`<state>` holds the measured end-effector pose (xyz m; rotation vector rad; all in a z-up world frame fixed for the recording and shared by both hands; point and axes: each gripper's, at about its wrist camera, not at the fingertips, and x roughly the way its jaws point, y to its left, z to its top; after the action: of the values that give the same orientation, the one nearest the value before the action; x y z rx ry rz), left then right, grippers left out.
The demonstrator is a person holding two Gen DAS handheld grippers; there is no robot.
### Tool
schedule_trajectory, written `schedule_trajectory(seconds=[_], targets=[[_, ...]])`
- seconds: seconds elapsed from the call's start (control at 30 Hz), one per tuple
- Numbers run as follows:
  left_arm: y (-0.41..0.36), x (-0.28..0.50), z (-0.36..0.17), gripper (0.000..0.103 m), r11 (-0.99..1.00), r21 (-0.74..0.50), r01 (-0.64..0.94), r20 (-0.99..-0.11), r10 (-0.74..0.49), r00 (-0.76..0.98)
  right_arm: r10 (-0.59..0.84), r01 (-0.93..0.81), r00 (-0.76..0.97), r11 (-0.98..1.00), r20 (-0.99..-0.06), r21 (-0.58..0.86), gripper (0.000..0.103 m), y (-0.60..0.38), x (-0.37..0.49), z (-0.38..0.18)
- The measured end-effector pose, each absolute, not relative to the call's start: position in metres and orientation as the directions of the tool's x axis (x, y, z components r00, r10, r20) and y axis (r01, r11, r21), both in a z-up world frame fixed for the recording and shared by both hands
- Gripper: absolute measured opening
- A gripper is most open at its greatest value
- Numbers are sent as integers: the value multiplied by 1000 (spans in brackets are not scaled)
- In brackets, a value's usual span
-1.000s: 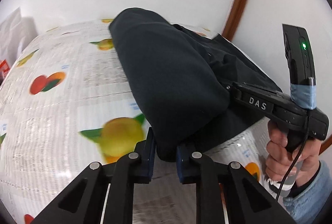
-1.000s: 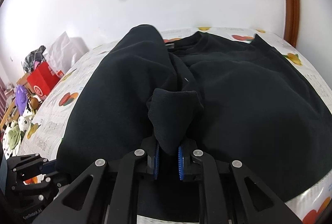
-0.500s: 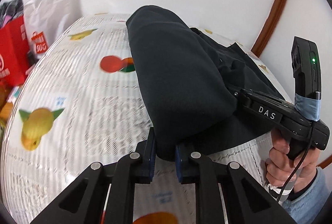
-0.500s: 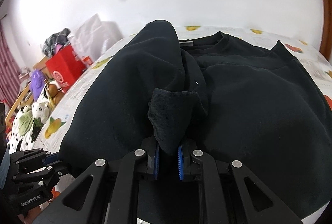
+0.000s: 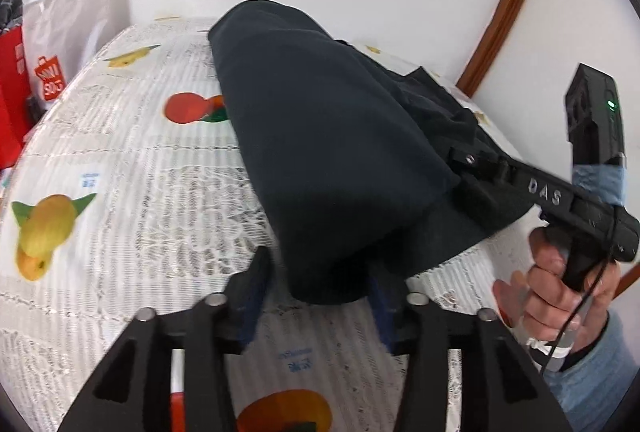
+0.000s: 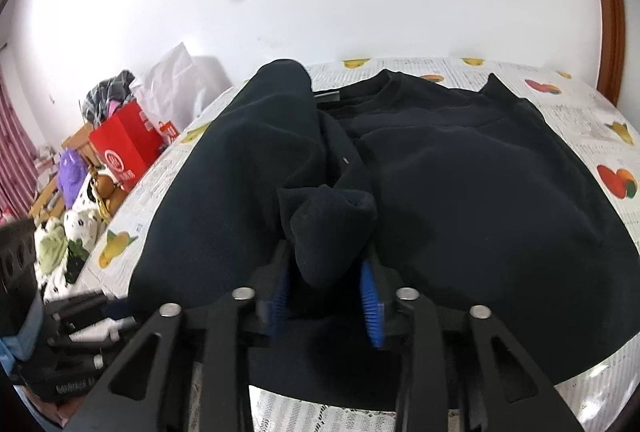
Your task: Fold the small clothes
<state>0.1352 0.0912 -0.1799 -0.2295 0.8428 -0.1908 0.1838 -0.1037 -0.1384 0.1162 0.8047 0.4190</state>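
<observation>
Both jaws newly apart around sweatshirt (image 6: pixel 460 200)

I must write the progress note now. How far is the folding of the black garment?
Done: the left side and sleeve of the black sweatshirt are folded in over its body on the fruit-print tablecloth. In hand: both tools have just been opening; the left tool and right tool now stand open around the folded cloth, pads off it. Left: the right side lies flat and unfolded, and no crosswise fold is made yet.
</observation>
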Motion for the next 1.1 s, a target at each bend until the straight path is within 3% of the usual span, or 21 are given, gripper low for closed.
schedule_trajectory(seconds=[0.17,0.37,0.4,0.53,0.67,0.77,0.87,0.97,1.1], targets=[[76,147,-179,57,973,-213,95,-733,-223,642,483,-287,595,874,-642,392,61,-107,201,-141],[64,157,-184,59,987,-150,64,-734,-154,661,452,-236,587,889,-672,392,62,-90,229,-152],[61,158,-185,59,990,-128,65,-734,-138,664,433,-233,594,899,-678,371,58,-85,233,-153],[53,165,-187,61,995,-81,63,-745,-102,659,386,-280,622,922,-682,267,17,-72,234,-150],[53,167,-187,61,995,-76,59,-745,-96,660,409,-327,725,912,-553,246,12,-97,213,-123],[51,169,-188,61,996,-70,54,-744,-88,662,368,-233,808,917,-460,325,12,-149,187,-109],[49,172,-188,64,996,-63,56,-746,-84,661,282,-122,805,939,-521,320,12,-184,182,-125],[44,172,-189,65,998,-41,56,-749,-68,660,292,-71,736,930,-610,360,12,-200,186,-151],[47,170,-189,64,996,-55,69,-744,-87,662,315,-84,728,922,-609,377,17,-201,184,-155]])
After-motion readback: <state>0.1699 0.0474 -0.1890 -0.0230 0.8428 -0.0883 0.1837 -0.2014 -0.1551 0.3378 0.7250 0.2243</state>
